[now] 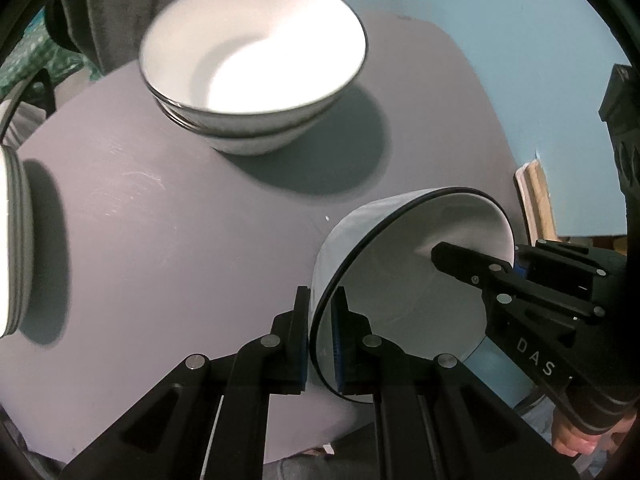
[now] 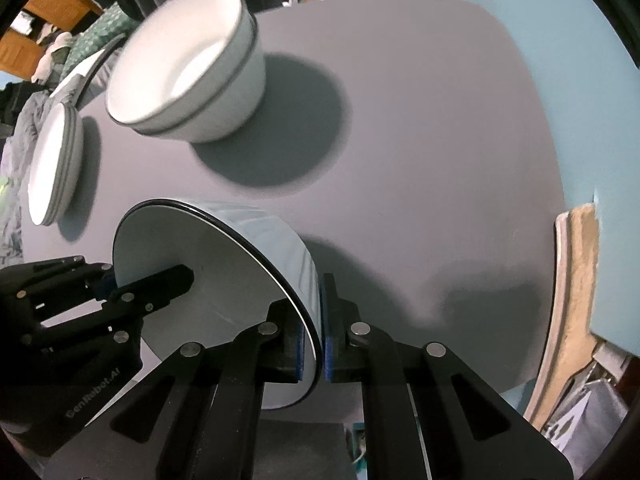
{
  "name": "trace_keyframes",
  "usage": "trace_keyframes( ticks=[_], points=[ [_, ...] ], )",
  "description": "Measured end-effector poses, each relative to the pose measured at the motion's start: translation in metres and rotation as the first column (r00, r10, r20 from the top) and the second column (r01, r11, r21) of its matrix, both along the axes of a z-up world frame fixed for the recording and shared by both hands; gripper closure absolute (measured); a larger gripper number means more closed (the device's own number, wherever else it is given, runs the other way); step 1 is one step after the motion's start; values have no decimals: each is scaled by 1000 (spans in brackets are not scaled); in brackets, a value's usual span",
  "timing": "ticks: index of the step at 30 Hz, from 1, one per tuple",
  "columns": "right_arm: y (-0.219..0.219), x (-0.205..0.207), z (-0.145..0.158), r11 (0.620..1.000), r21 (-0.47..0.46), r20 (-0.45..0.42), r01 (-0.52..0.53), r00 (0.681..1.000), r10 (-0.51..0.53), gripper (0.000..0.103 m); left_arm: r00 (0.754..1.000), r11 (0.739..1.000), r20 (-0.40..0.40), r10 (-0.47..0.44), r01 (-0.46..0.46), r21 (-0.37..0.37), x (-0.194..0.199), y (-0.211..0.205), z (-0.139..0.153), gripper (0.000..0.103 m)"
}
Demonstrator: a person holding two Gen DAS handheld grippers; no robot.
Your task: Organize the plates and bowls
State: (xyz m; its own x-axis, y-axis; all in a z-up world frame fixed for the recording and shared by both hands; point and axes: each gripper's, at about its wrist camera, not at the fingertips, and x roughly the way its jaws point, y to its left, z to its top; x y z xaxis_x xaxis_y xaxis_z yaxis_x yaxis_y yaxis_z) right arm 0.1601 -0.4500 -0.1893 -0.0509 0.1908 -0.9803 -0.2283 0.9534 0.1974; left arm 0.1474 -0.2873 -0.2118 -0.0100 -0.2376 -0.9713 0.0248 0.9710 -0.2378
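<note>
Gripped on opposite rims by the clamped left gripper [image 1: 322, 344] and right gripper [image 2: 320, 344], the near bowl [image 1: 400, 280] is held above the table [image 1: 160, 240], likely needing placement into the far bowl stack [image 1: 252, 64].

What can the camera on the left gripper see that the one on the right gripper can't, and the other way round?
Only the left wrist view shows a bare hand holding the right gripper's handle.

Only the right wrist view shows the cluttered room beyond the table, with wooden furniture and heaped fabric, and the plate stack's top face.

Both show the white bowl clamped at opposite rims by the left gripper and right gripper, the stacked bowls, the plate stack and the grey table.
</note>
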Motion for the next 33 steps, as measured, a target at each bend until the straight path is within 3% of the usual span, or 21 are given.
trace_keyframes(
  ticks=[5, 9, 19, 27, 33],
  points=[
    [13, 13, 20, 1000, 15, 26, -21, 999, 21, 96, 999, 1000, 34, 28, -28, 11, 7, 6, 14, 94],
    [24, 4, 19, 999, 21, 47, -41, 998, 40, 96, 997, 998, 52, 58, -59, 17, 11, 13, 29, 94],
    [45, 35, 47, 995, 35, 114, -95, 989, 90, 96, 987, 994, 129, 101, -106, 32, 38, 34, 63, 94],
    [67, 65, 53, 992, 28, 155, -121, 981, 115, 96, 974, 987, 175, 141, -153, 55, 69, 55, 71, 94],
    [70, 87, 47, 992, 29, 142, -122, 983, 117, 96, 974, 984, 176, 141, -157, 80, 90, 65, 59, 94]
  ],
)
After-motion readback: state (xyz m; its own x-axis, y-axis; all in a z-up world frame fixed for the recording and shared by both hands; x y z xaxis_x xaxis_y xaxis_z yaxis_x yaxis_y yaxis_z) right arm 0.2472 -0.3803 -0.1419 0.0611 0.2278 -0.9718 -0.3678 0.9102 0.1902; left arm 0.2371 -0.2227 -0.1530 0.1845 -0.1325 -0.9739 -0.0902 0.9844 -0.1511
